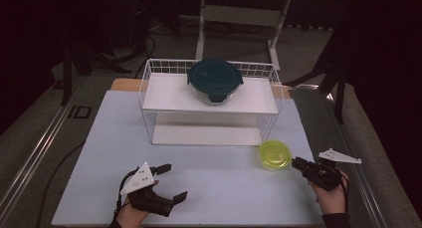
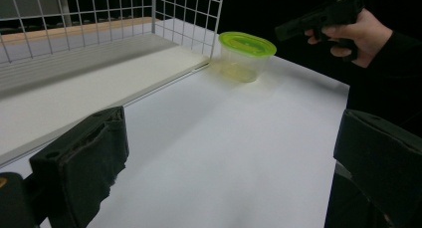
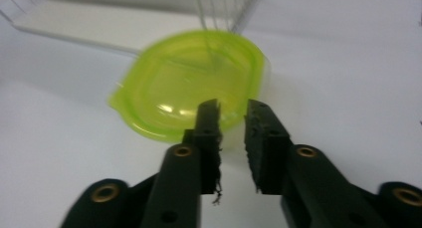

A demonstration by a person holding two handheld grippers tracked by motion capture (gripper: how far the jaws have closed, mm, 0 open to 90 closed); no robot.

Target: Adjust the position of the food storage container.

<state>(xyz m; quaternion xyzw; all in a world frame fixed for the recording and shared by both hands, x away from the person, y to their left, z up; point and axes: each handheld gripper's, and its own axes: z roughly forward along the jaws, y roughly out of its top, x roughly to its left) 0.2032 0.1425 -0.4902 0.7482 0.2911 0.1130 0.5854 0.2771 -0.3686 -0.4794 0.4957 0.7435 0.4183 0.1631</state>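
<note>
A small clear tub with a lime-green lid (image 1: 274, 154) stands on the white table near the wire rack's front right corner; the left gripper view has the tub (image 2: 246, 44) farther off. My right gripper (image 1: 295, 163) points at it from the right, its tips just short of the lid. In the right gripper view the lid (image 3: 174, 83) lies right behind my right gripper (image 3: 232, 107), whose jaws stand close together with a narrow gap and nothing between them. My left gripper (image 1: 175, 180) rests at the front left, jaws wide apart and empty (image 2: 233, 116).
A white wire rack (image 1: 149, 88) with two white shelves stands at the middle back of the table. On its upper shelf sits a glass container with a dark teal lid (image 1: 215, 78). The table's right edge runs close by the right hand (image 1: 331, 190).
</note>
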